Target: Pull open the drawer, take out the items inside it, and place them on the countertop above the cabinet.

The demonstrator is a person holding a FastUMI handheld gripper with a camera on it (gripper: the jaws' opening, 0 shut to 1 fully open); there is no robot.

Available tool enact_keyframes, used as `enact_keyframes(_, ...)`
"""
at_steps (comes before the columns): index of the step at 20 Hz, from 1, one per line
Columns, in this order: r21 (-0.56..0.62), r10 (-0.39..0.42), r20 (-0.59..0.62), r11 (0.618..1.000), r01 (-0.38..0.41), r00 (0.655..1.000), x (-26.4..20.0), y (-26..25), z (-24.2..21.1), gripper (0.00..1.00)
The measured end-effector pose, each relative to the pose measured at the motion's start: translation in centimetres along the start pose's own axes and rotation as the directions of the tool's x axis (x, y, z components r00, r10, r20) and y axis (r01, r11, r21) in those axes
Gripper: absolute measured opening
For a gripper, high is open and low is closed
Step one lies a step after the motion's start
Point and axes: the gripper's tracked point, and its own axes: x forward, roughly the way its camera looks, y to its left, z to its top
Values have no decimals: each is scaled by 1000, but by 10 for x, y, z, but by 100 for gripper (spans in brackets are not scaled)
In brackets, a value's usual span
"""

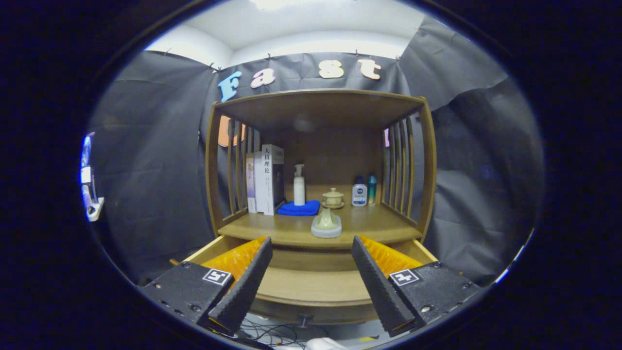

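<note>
A wooden cabinet's drawer (pixel 311 284) stands pulled out below the countertop (pixel 291 231), its bare floor showing between my fingers. A small pale ceramic piece (pixel 326 223) sits on the countertop near its front edge, just beyond the fingertips. My gripper (pixel 311 248) is open above the drawer, with nothing between its fingers. The drawer's knob (pixel 304 318) shows on its front panel, below the fingers.
On the countertop stand books (pixel 265 177) at the left, a white pump bottle (pixel 299 184) on a blue cloth (pixel 299 208), a lidded cup (pixel 333 198), and two small bottles (pixel 364 191) at the right. Slatted side walls and a top shelf (pixel 316 104) enclose the countertop. Cables lie on the floor below.
</note>
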Motion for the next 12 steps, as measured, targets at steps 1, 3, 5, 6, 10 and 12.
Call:
enact_keyframes(1,7,-7,2,1000,7,1000,-3,-4,-6,100)
enact_keyframes(3,-4,-22,1,1000,22,1000,-10,-7,-24,100)
enact_keyframes(5,-34,-41,-17,999,41,999,-15,-11,-44,100)
enact_keyframes(6,-35,-46,-27,998,45,999,-17,-11,-55,100)
enact_keyframes(10,-1,-14,-82,1000,13,997,-20,-3,-93,100)
enact_keyframes(12,1,-28,-99,1000,28,995,-20,-5,-108,100)
